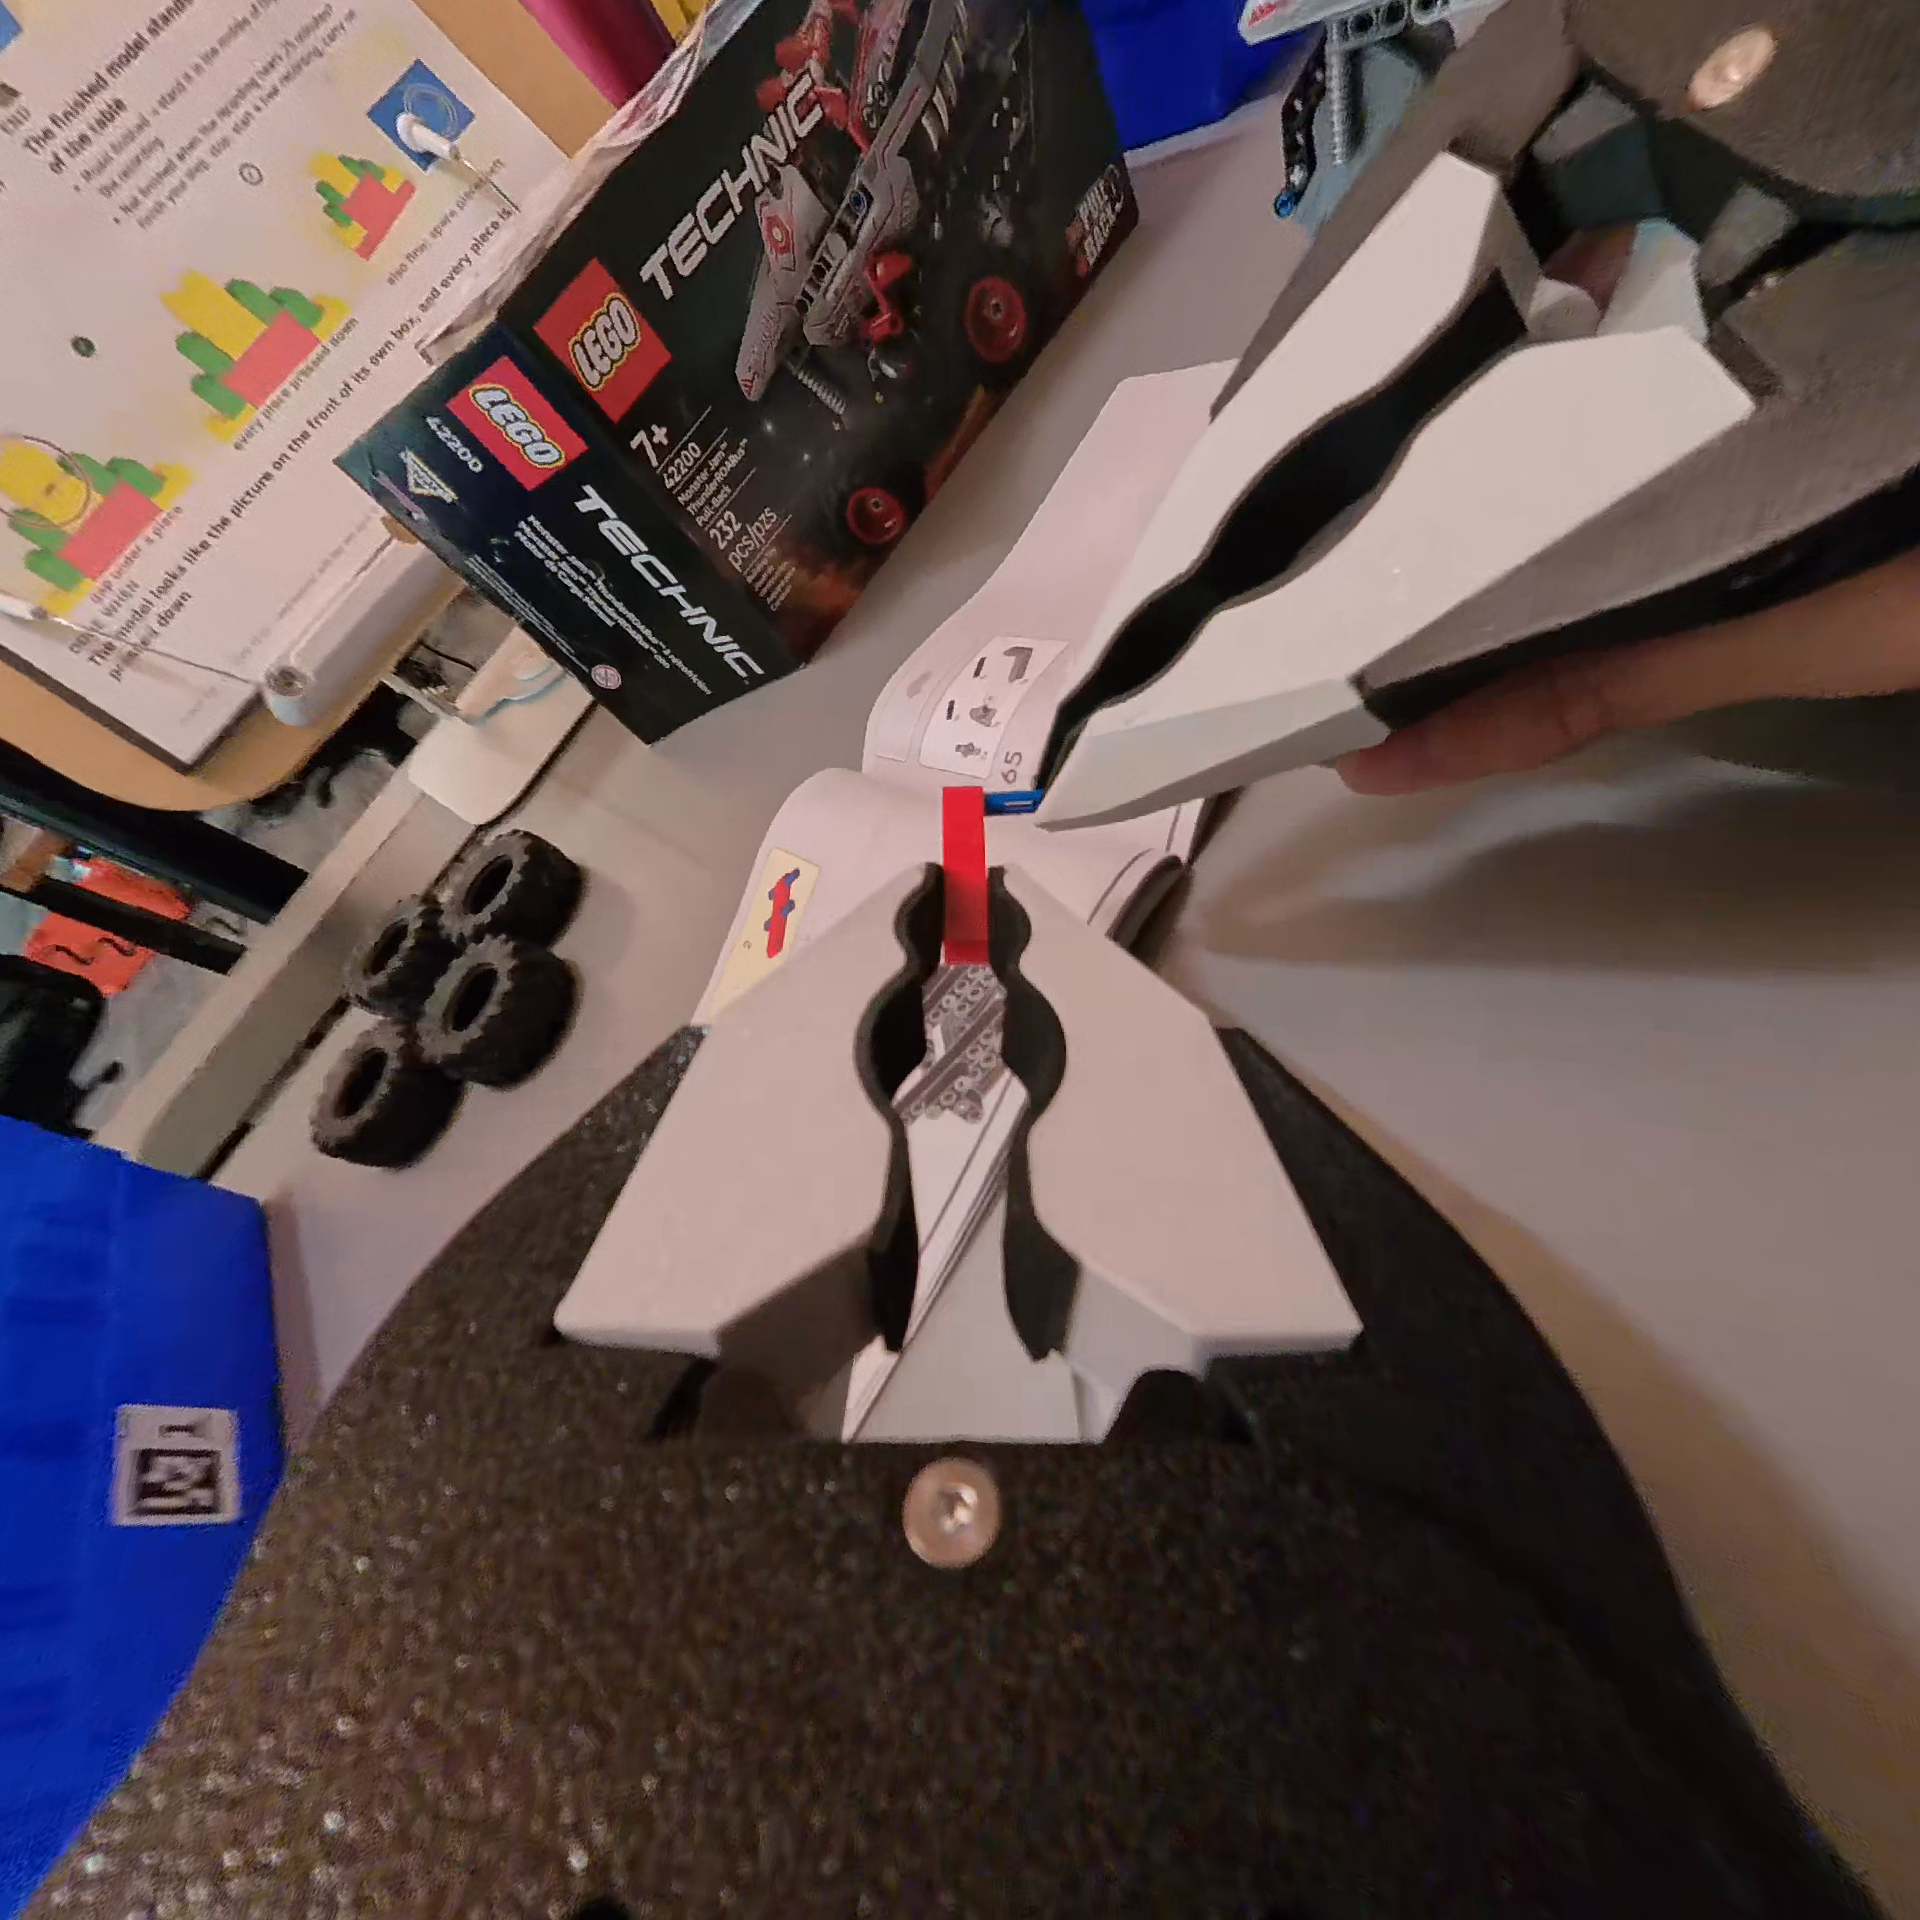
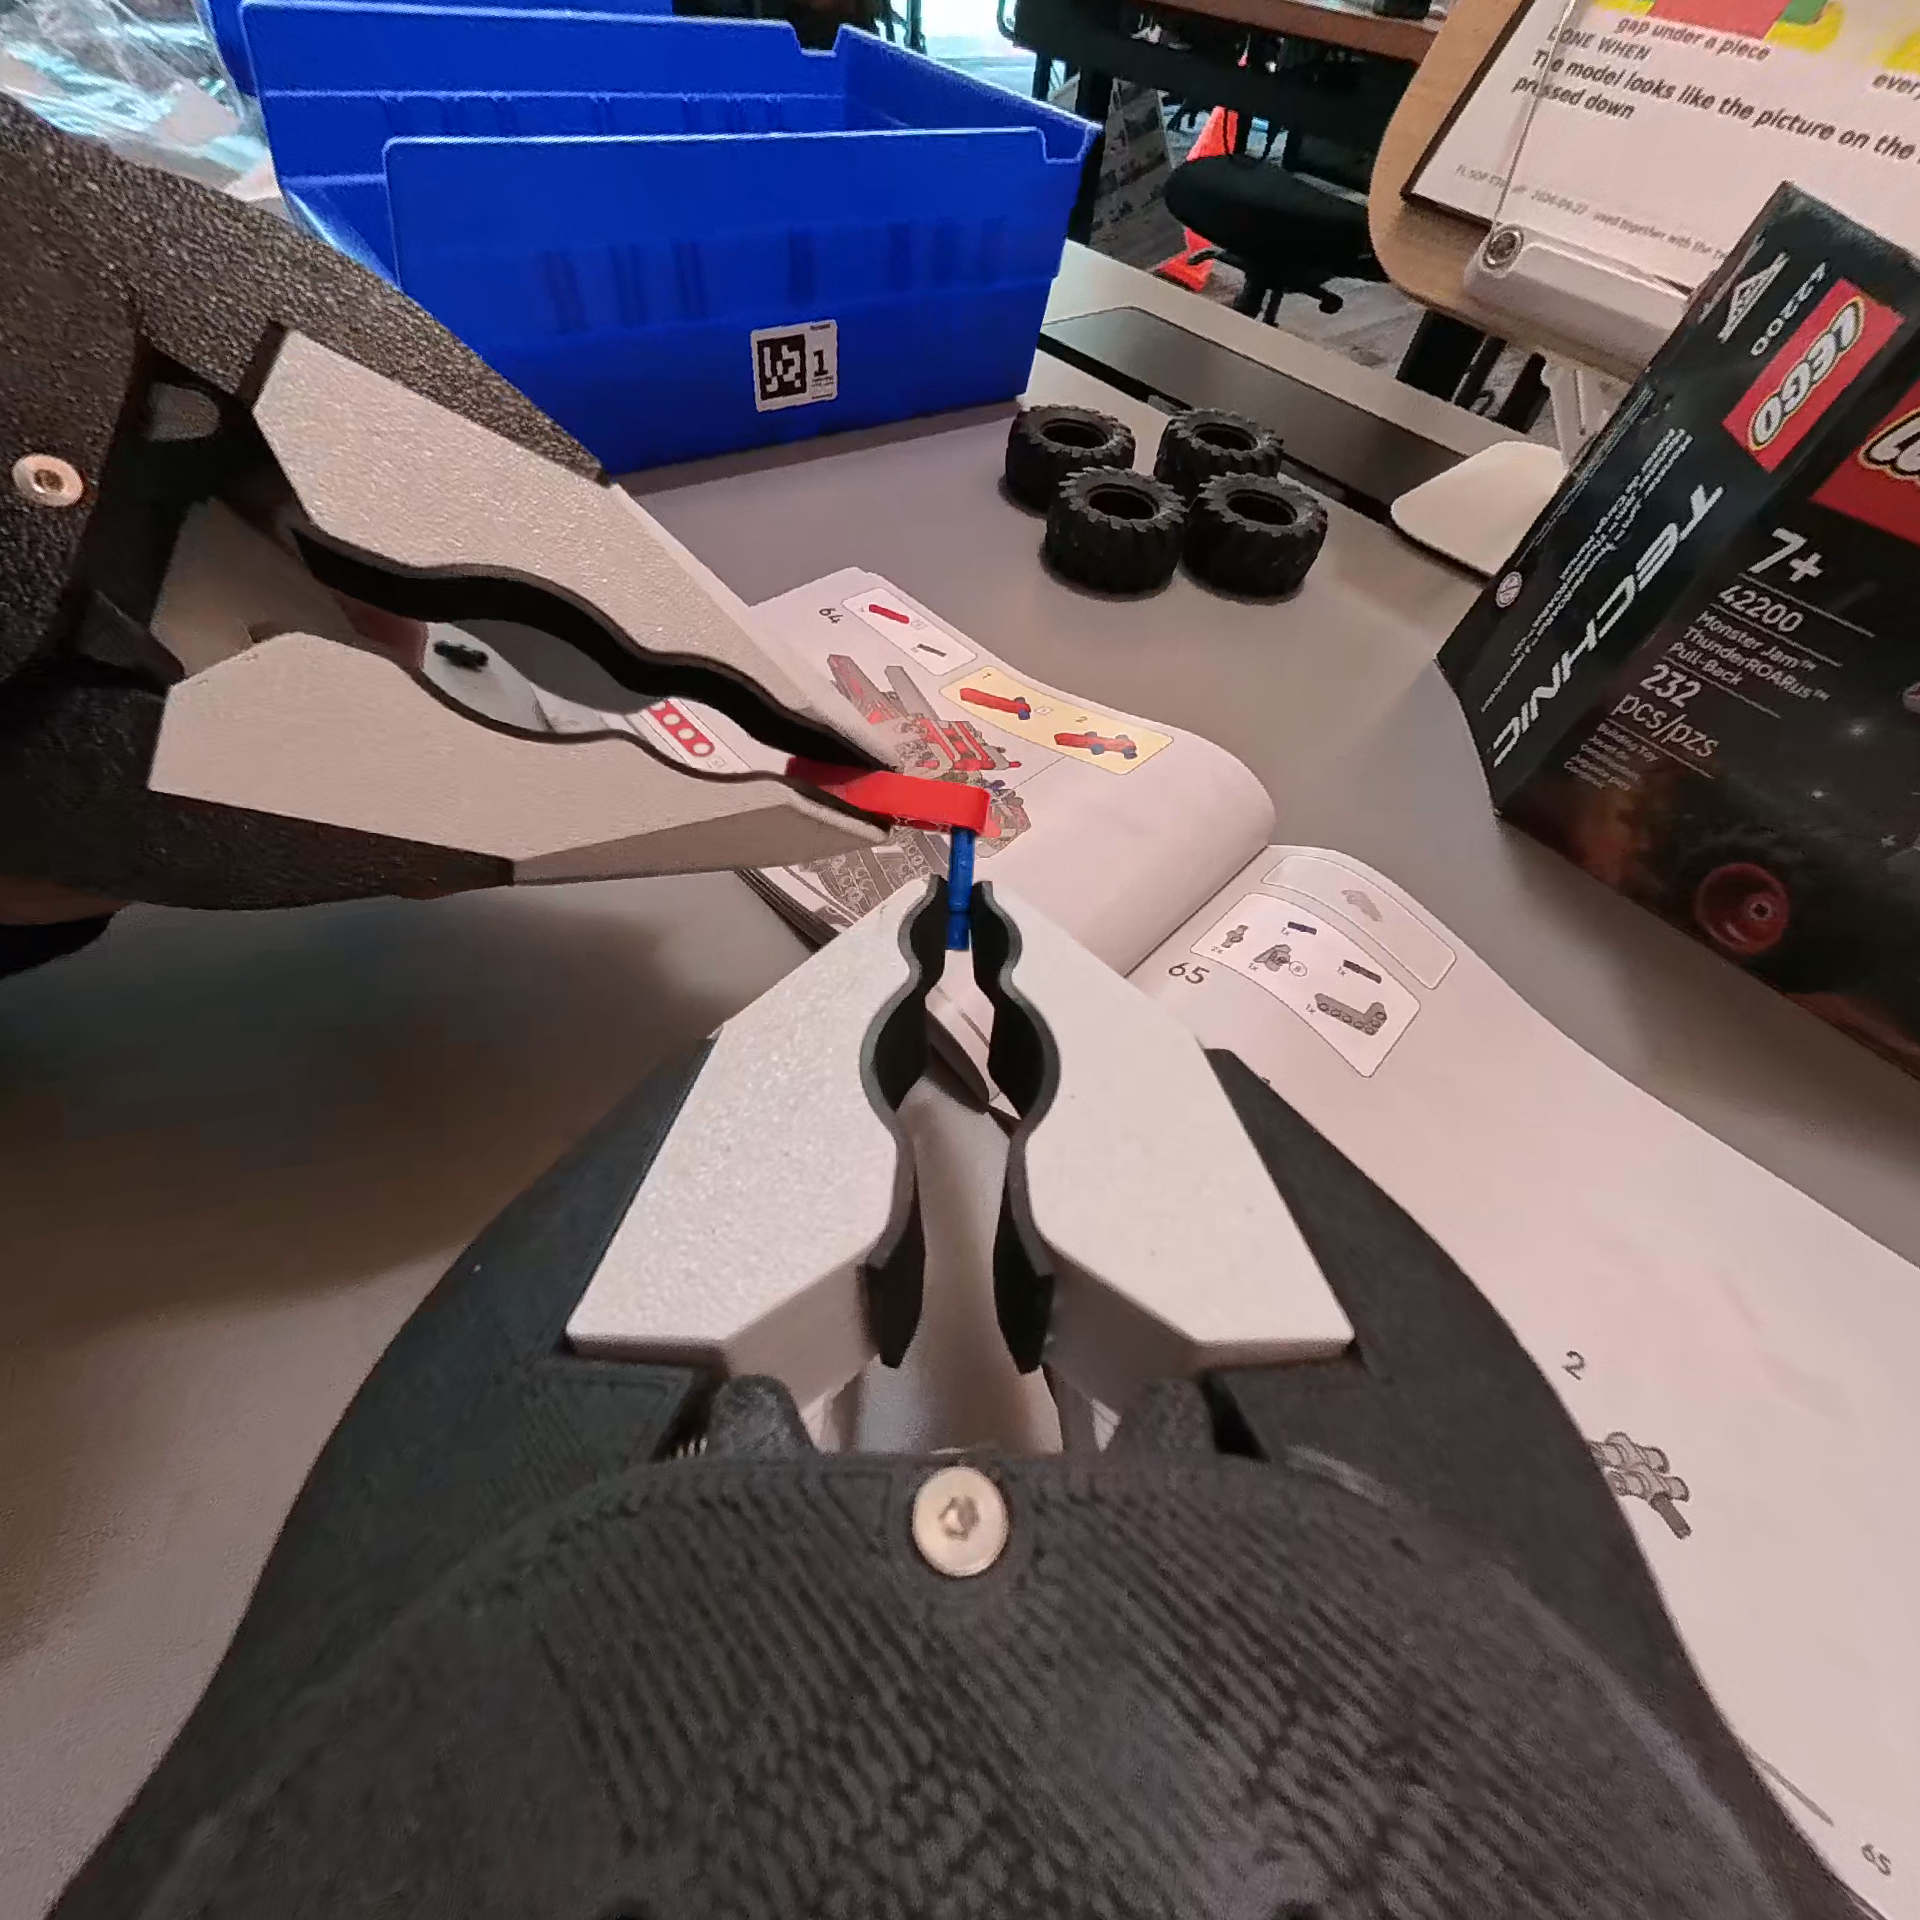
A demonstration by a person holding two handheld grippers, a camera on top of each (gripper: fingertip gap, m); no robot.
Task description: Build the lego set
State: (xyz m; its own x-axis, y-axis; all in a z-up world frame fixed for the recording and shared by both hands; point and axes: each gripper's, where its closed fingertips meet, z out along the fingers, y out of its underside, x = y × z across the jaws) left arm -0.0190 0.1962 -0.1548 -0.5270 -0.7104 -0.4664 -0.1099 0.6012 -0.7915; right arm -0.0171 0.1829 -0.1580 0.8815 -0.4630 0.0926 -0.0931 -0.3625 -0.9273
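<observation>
The red beam (image 1: 962,878) is pinched flat in the left tool (image 1: 964,914) over the open booklet (image 2: 1174,790), and the blue pin (image 2: 960,902) clamped in the right tool (image 2: 958,930) meets its far end at a right angle, so pushing along the pin's axis looks like the seating move.

even indoor light, soft shadows — wide-angle bending at edges, slight motion blur there.

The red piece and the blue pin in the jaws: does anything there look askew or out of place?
Nothing stands out. The left gripper holds the red beam squarely, and the right gripper holds the blue pin at a right angle to the beam's end. The four black tires stand together and the instruction booklet lies open.
</observation>
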